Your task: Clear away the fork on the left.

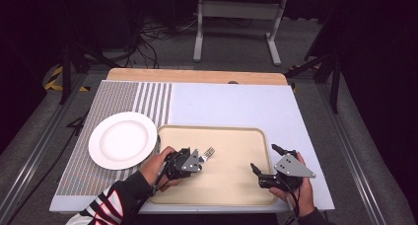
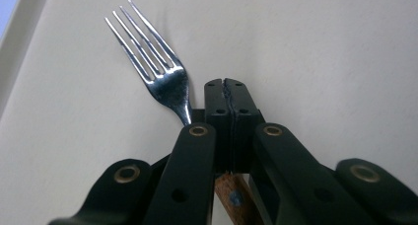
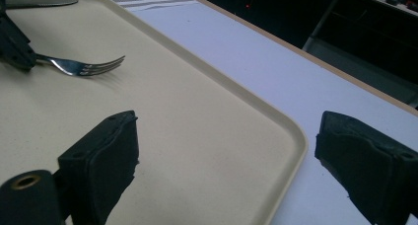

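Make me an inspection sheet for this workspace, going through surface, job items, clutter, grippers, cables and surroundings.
Surface: pale blue table top with a striped and dotted mat at the left; a wooden edge shows at the far side.
Job's things: fork with a wooden handle, over the beige tray; white plate, bare, on the mat beside the tray.
Clutter: nothing seen.
Grippers: left gripper shut, jaws pressed together, the fork's neck passing under them and its tines sticking out; right gripper open, nothing between its jaws, over the tray's near right corner.
Cables: a tangle on the floor beyond the table.
Surroundings: grey floor, white table frame, dark stands.
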Tool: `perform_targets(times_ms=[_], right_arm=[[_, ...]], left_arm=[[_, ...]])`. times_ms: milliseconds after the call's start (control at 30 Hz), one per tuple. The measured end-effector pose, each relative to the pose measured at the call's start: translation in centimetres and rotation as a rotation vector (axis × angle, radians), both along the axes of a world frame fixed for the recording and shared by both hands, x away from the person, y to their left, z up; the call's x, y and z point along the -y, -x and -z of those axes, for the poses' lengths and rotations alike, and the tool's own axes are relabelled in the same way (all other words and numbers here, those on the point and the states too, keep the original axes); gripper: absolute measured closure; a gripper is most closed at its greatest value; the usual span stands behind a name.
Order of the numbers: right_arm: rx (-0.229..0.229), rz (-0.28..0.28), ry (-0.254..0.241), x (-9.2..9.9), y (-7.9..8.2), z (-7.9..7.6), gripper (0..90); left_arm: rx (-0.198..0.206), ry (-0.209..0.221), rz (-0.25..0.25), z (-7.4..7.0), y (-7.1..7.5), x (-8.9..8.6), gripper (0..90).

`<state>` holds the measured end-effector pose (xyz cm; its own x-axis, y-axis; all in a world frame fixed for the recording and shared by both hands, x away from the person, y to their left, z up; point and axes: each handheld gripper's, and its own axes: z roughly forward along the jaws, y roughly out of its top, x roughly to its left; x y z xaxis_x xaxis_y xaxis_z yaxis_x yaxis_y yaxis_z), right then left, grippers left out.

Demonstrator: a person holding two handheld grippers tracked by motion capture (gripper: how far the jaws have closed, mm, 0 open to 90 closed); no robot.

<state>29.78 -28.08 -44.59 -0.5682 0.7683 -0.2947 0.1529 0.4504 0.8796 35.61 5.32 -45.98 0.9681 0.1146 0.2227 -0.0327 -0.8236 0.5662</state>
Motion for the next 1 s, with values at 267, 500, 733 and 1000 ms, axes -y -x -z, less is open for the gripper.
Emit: perform_targets(times_ms=[267,500,733,1000], right_arm=[[-0.007,-0.007,0.009,-0.3,0.1,0.1,10.1],[-0.013,0.0,0.022,-0.4,0.1,0.1,10.1],[-0.017,0.003,0.042,-0.6,0.1,0.2,10.1],[-0.005,0.019,0.045,-0.7,0.1,0.2,9.5]], left_arm=[[0.066,-0.048,-0.065,-0.1,0.1,-1.9,88.4],[0.088,-0.073,-0.101,-0.3,-0.3,-3.3,89.9],[0.09,-0.078,-0.126,-0.3,-0.7,-4.1,90.0],[0.108,-0.073,-0.157,-0.4,-0.7,-5.1,89.9]])
